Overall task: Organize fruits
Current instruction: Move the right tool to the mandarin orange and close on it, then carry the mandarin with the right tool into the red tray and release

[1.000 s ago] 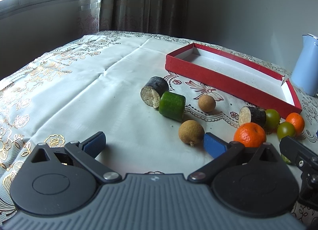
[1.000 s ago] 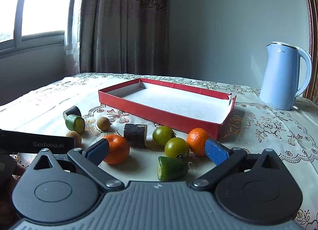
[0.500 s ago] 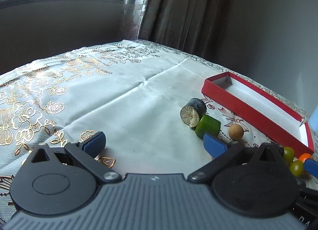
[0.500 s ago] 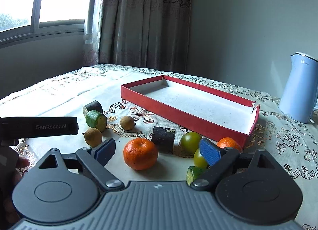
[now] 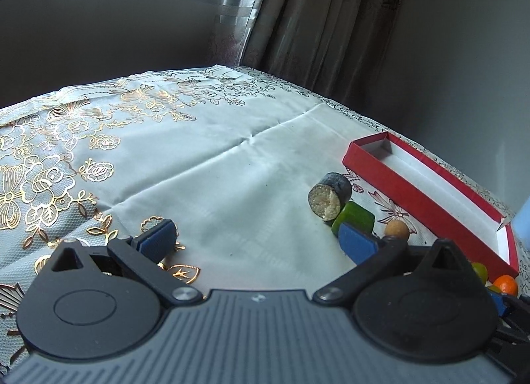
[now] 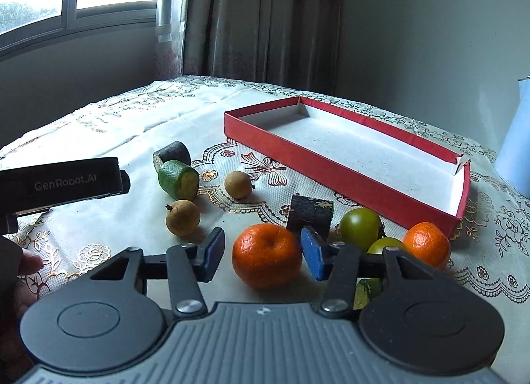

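In the right wrist view a big orange (image 6: 266, 256) sits on the tablecloth between the blue pads of my right gripper (image 6: 263, 248), whose jaws are closing. The right pad is at its skin and the left pad stands a little off it. Behind it lie a dark cut cylinder (image 6: 311, 215), two green round fruits (image 6: 360, 226), a smaller orange (image 6: 427, 243), two brown longans (image 6: 183, 216) and a green cut cylinder (image 6: 179, 180). The red tray (image 6: 347, 165) is empty. My left gripper (image 5: 258, 240) hangs open over bare cloth, left of the fruit.
A pale blue kettle (image 6: 516, 152) stands right of the tray. The body of the left gripper (image 6: 66, 182) and a hand (image 6: 20, 271) fill the left edge of the right wrist view. A green piece (image 6: 367, 288) lies under the right finger arm. Window and curtain stand behind the table.
The right gripper has shifted left from the green piece to the big orange and narrowed its jaws around it. The left gripper has swung leftward, so the fruits now sit at its right edge.
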The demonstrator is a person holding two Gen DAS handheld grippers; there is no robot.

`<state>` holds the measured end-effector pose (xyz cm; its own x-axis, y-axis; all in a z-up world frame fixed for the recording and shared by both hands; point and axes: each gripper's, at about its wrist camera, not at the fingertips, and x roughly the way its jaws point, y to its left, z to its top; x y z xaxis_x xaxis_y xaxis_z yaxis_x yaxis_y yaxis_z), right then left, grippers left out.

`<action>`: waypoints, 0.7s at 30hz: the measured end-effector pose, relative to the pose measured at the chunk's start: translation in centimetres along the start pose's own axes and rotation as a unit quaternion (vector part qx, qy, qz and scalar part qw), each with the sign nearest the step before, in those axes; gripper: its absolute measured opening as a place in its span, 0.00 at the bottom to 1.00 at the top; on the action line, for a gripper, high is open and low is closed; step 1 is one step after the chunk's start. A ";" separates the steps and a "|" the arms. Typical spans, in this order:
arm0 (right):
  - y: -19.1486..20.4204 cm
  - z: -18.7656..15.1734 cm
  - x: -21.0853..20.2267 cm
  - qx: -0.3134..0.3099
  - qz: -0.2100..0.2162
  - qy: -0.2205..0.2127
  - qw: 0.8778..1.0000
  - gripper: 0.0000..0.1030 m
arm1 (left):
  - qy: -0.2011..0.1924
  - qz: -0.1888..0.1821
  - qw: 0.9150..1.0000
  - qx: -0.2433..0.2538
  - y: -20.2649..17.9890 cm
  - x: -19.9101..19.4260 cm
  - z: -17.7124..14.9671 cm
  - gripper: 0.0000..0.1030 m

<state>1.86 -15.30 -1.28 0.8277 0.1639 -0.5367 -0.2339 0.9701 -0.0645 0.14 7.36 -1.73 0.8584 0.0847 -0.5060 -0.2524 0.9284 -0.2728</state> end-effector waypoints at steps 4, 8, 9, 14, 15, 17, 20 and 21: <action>-0.2 0.1 0.0 0.006 0.000 0.001 1.000 0.42 | 0.004 -0.001 1.000 0.001 -0.1 0.2 0.0 1.00; -0.2 0.0 0.0 0.011 -0.003 -0.002 1.000 0.42 | 0.004 -0.003 1.000 0.000 0.0 0.2 0.0 1.00; -0.1 0.0 0.0 0.011 -0.004 -0.002 1.000 0.42 | 0.004 -0.003 1.000 0.000 0.0 0.2 0.0 1.00; -0.2 -0.1 0.1 0.015 -0.007 0.000 1.000 0.46 | 0.004 -0.003 1.000 0.000 0.0 0.2 0.0 1.00; -0.3 -0.1 0.1 0.017 -0.006 -0.001 1.000 0.46 | 0.004 -0.003 1.000 0.000 0.0 0.2 0.0 1.00; -0.4 -0.2 0.3 0.020 -0.003 0.002 1.000 0.46 | 0.005 -0.002 1.000 0.001 -0.1 0.2 0.0 1.00; -0.4 -0.2 0.3 0.024 0.003 0.007 1.000 0.43 | 0.004 -0.004 1.000 -0.001 0.0 0.3 0.0 1.00; -0.4 -0.2 0.3 0.023 0.003 0.006 1.000 0.43 | 0.004 -0.005 1.000 -0.002 0.0 0.2 0.0 1.00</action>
<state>2.06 -15.64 -1.61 0.8202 0.1675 -0.5471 -0.2146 0.9764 -0.0229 0.36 7.36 -1.85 0.8573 0.0733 -0.5096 -0.2465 0.9274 -0.2813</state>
